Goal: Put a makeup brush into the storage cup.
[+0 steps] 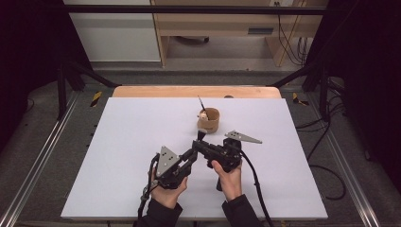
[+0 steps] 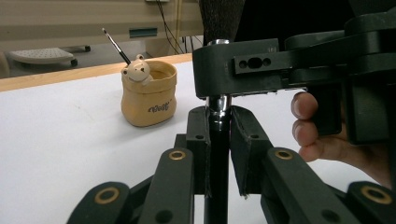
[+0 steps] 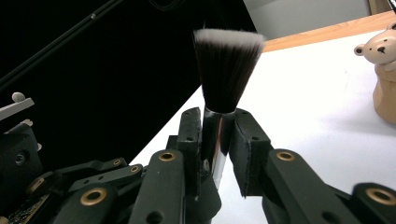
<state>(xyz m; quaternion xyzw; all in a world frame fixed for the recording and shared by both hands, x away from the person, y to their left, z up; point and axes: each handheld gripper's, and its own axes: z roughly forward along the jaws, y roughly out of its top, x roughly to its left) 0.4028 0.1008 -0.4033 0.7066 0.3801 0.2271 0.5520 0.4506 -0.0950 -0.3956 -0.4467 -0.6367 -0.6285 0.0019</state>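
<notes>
The jaws of the right gripper (image 3: 217, 140) are closed on the silver ferrule of a makeup brush (image 3: 226, 74); its dark bristles with pale tips stand above them. The jaws of the left gripper (image 2: 218, 140) are closed on the black handle of the same brush (image 2: 217, 154), just under the right gripper (image 2: 261, 65), whose fingers (image 2: 306, 119) show beside it.

In the high view both grippers, left (image 1: 187, 158) and right (image 1: 201, 142), meet near the table's (image 1: 118, 165) middle, with the brush (image 1: 200, 135) between them. Beyond them stands a tan cup (image 1: 208, 119). The left gripper view shows a small bear figure (image 2: 137, 69) on the cup's (image 2: 149, 93) rim, a thin brush (image 2: 116, 45) inside, and dark writing on the front, too blurred to read.
</notes>
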